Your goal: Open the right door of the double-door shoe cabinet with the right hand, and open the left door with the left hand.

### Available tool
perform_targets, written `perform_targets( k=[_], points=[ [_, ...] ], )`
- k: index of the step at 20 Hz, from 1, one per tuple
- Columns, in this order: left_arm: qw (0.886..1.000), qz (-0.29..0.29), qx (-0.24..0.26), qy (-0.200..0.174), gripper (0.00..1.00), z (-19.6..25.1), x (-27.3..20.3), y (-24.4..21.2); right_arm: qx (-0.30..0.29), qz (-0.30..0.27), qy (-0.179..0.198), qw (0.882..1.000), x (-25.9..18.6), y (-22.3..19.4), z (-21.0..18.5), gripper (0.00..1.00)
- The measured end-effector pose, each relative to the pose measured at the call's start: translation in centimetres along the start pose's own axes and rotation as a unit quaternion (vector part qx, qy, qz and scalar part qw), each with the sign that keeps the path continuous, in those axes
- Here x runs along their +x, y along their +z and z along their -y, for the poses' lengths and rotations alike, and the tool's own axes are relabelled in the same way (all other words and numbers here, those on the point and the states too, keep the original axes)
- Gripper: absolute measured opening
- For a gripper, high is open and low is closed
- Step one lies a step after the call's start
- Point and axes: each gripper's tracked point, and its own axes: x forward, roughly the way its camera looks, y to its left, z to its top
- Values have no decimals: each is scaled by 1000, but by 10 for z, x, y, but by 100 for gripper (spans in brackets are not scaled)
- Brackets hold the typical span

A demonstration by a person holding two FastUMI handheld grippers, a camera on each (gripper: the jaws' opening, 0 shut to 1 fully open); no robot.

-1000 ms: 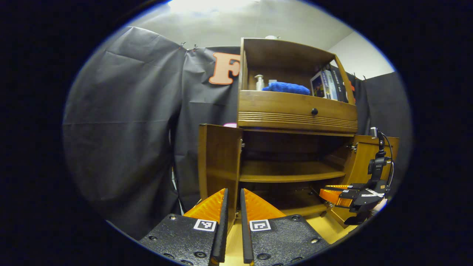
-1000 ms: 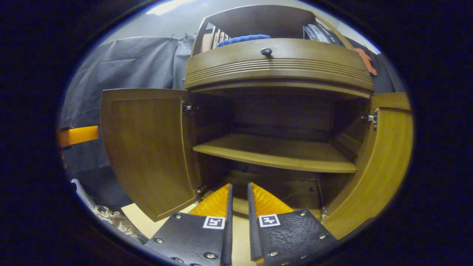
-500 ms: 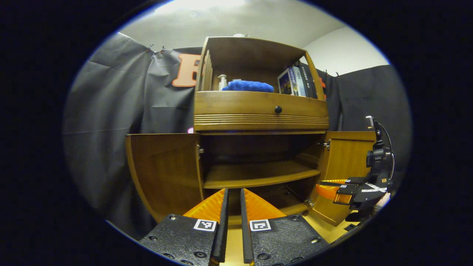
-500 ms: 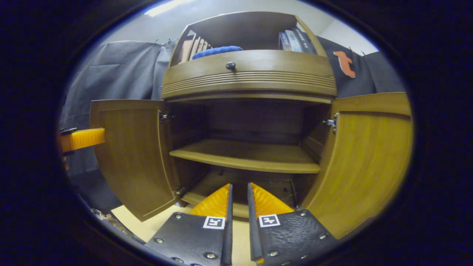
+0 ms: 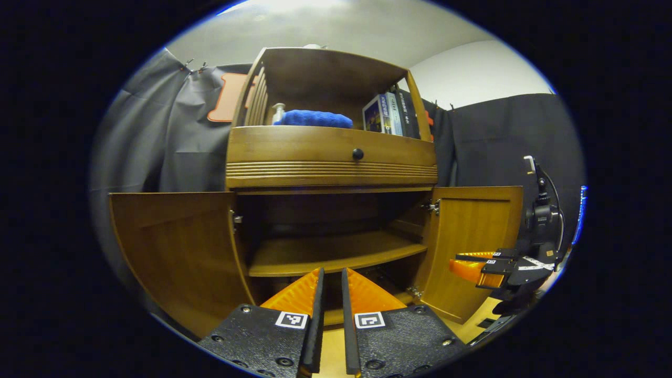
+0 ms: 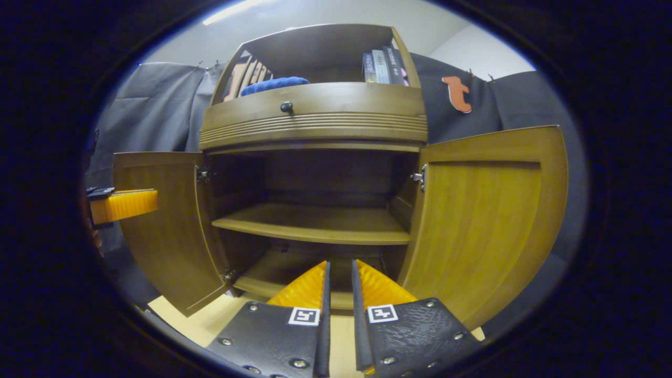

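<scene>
The wooden shoe cabinet has both lower doors swung wide open. The left door and the right door stand out to either side, and an inner shelf is bare. My left gripper is shut with nothing in it, in front of the open compartment. My right gripper hangs in front of the right door, off the wood. In the right gripper view, the right gripper is shut and empty, facing the shelf between the left door and the right door. A left gripper finger shows beside the left door.
Above the doors is a drawer with a black knob. The open top shelf holds a blue cloth, a bottle and some books. Black cloth walls stand on both sides. Light wooden floor lies under the doors.
The cabinet has slid leftward in both views. The left door's face now shows broad in the left gripper view and the right door's in the right gripper view. Both grippers stay shut.
</scene>
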Motion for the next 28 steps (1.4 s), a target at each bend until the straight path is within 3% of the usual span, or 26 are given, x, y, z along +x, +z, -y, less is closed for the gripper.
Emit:
perform_targets(
  k=[6,7,13,14,15,16,17,19,23,24,28],
  points=[
    [999,0,-11,-40,11,27,27,-3,1,8,-33,999,-17,9,18,19],
    [999,2,-9,-42,19,29,31,-1,1,11,-37,999,-19,12,21,19],
    [998,25,14,-47,19,43,54,15,1,37,-58,998,-30,38,32,19],
    [998,30,18,-49,14,45,56,17,1,43,-60,997,-30,43,33,19],
    [998,34,23,-49,23,46,57,21,1,48,-63,997,-30,47,35,19],
    [998,39,27,-51,33,49,59,23,2,52,-62,997,-32,52,34,29],
    [997,43,29,-52,42,52,60,26,1,55,-65,996,-31,54,36,23],
    [997,48,26,-59,57,57,62,29,-3,62,-69,996,-31,59,36,23],
    [997,58,19,-45,99,49,64,35,-23,74,-68,995,-42,65,26,85],
    [997,58,20,-42,99,47,62,35,-27,80,-67,994,-37,69,23,100],
    [997,63,12,-33,99,34,58,37,-36,96,-57,993,-32,79,4,98]
  ],
)
